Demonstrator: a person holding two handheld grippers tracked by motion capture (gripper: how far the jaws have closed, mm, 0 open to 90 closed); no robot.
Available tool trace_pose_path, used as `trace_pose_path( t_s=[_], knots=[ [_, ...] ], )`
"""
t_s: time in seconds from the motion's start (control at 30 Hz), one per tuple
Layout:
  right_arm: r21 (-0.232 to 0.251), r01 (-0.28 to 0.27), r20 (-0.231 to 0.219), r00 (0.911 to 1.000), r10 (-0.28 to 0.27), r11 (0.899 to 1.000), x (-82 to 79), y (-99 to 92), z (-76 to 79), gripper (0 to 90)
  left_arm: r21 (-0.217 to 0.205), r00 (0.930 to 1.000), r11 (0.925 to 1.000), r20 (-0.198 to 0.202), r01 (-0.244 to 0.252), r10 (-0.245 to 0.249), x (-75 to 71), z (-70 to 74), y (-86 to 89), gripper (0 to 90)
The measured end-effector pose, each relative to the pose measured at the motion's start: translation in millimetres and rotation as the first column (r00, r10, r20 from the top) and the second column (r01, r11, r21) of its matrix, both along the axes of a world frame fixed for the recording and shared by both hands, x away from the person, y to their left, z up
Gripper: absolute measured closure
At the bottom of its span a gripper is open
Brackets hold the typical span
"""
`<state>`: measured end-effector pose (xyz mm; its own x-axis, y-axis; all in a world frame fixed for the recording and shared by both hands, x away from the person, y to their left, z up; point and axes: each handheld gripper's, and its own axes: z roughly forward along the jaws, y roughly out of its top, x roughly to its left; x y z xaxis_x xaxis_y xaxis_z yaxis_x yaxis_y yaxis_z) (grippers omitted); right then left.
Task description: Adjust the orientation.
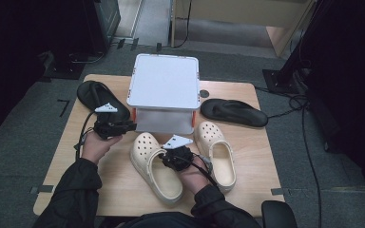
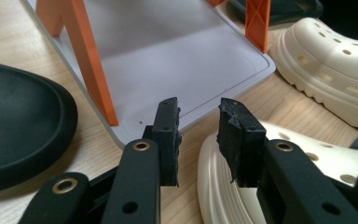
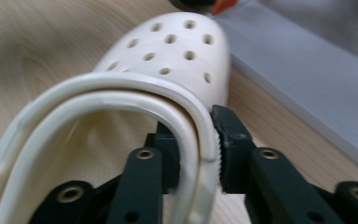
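Right gripper view: unmarked cream clog (image 3: 177, 56)

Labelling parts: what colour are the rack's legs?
Orange; the rack legs show best in the left gripper view.

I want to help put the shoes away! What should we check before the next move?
1. Right tool pinches the left clog's rim: ok.
2. Left tool open and holding nothing: ok.
3. Rack's lower shelf bare: ok.
4. Other clog out of the way on the table: ok.
5. Grip firm enough to lift: cannot tell.
6. Black sandals clear of the rack front: ok.
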<state>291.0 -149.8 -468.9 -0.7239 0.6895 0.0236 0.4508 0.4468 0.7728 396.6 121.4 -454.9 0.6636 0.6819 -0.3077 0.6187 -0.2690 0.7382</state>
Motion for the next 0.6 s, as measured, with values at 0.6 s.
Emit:
trace_pose_path(
  t_s=[0.6],
  knots=[
    [-0.034,0.144,0.037,0.9891,-0.143,0.989,39.0,-8.7,24.3,76.3,-0.022,0.9995,0.9994,0.017,0.027,-0.027,1.5,16.5,5.1,62.7]
  ],
)
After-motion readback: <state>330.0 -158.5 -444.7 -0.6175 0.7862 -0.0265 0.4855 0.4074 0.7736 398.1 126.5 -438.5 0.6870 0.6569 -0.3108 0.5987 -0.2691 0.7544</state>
